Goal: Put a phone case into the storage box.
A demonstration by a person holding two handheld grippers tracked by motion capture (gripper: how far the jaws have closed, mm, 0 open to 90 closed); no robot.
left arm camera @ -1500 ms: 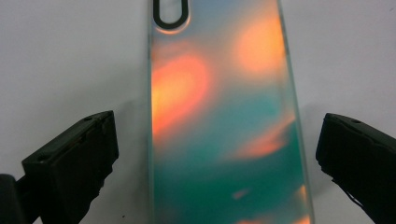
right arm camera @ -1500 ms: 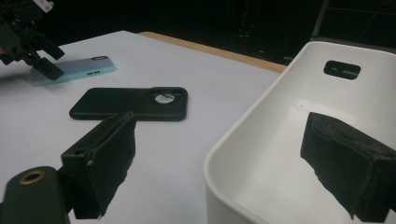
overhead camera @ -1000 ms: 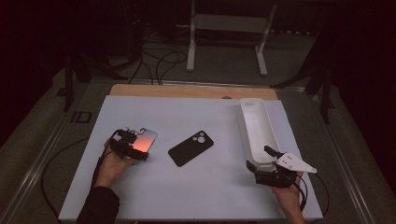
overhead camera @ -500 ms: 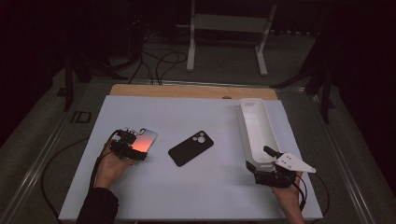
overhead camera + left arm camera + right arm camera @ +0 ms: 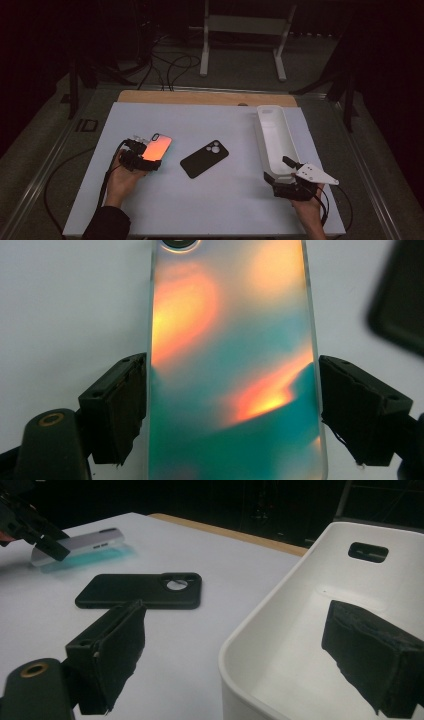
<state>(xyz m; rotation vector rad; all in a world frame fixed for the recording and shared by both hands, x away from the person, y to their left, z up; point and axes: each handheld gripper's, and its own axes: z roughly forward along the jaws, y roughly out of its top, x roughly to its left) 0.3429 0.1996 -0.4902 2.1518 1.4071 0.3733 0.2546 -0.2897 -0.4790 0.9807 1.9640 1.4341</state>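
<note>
Left gripper (image 5: 142, 159): held in the person's left hand (image 5: 120, 177) at the left part of the white table (image 5: 220, 210); its jaws have just been closing, with the iridescent phone case between them.
Left fingers: in the left gripper view one pad (image 5: 122, 407) touches the left long edge of the case and the other pad stands at the right long edge, perhaps with a very thin gap; the pads seem clamped on the case.
Iridescent phone case (image 5: 232, 365): it lies between the two pads, its orange and teal back facing the camera; its camera hole end points away from the fingers; in the right gripper view (image 5: 82, 547) the held end seems raised a little from the table, but I cannot tell this for sure.
Black phone case (image 5: 204, 158): flat on the table, back side up, to the right of the left fingers and apart from them; near the iridescent case but not touching it.
Right gripper (image 5: 280, 172): held in the person's right hand (image 5: 307, 210) at the near end of the white bin.
Right fingers: apart; in the right gripper view one finger (image 5: 107, 650) is outside the bin, over the table, and the other finger is inside the bin; the wall of the bin stands between them, and I see no pad pressing on it.
White bin (image 5: 275, 135): long and empty; it stretches away from the right fingers; its far end wall has a handle slot (image 5: 368, 552).
</note>
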